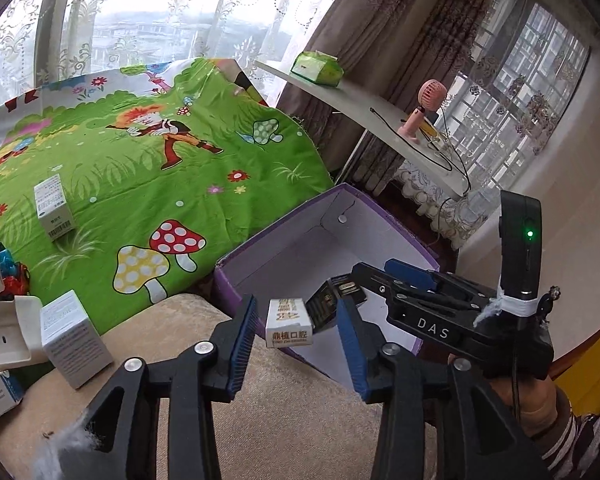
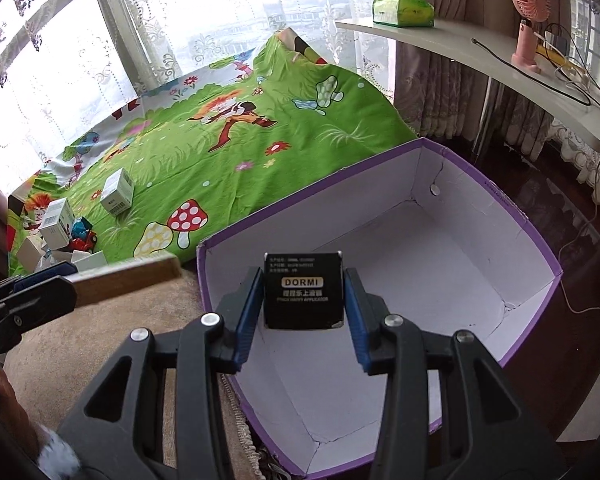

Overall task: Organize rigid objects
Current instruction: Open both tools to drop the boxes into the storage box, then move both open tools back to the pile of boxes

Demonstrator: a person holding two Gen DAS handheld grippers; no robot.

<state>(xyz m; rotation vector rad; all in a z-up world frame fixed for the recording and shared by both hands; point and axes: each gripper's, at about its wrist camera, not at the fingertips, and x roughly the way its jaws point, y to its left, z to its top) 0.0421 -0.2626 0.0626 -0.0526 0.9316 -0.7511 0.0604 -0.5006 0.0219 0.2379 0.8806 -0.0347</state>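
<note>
A purple cardboard box with a white inside stands open at the edge of the mat [image 1: 380, 216] [image 2: 540, 256]. My right gripper [image 2: 303, 300] is shut on a black DORMI box [image 2: 303, 292] and holds it over the purple box's near left part. In the left wrist view the right gripper [image 1: 352, 288] reaches in from the right with that black box [image 1: 326, 304]. My left gripper [image 1: 296, 330] is open, and a small white and tan box [image 1: 289, 322] sits loose between its fingers with gaps on both sides, at the purple box's near wall.
Several white boxes [image 1: 54, 208] [image 1: 74, 338] and a red and blue toy car [image 1: 14, 272] lie on the green cartoon sheet [image 1: 148, 160]. A beige carpet [image 1: 292, 412] lies under the grippers. A white shelf [image 2: 480, 52] holds a green tissue pack [image 2: 403, 10] and pink fan [image 2: 528, 20].
</note>
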